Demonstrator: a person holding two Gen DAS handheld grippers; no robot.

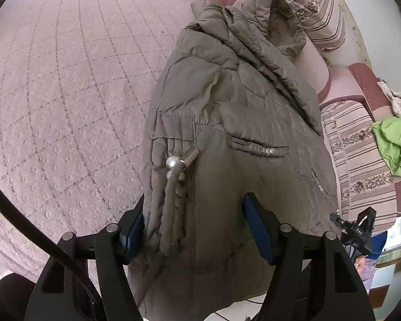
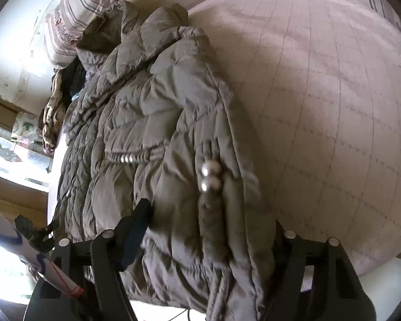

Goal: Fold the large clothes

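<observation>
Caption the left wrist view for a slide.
Left gripper straddles the hem of a khaki padded jacket lying on a pink quilted bedspread.

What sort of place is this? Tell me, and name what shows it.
Probably a bedroom at home: a padded olive jacket lies on a bed with a pink quilted bedspread, striped floral pillows sit at its head, and loose green clothing lies nearby.

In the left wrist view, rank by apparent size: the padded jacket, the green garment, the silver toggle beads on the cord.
1. Padded jacket, fills the middle of the view.
2. Green garment, cut by the right edge, so its full size is unknown.
3. Silver toggle beads, smallest.
</observation>
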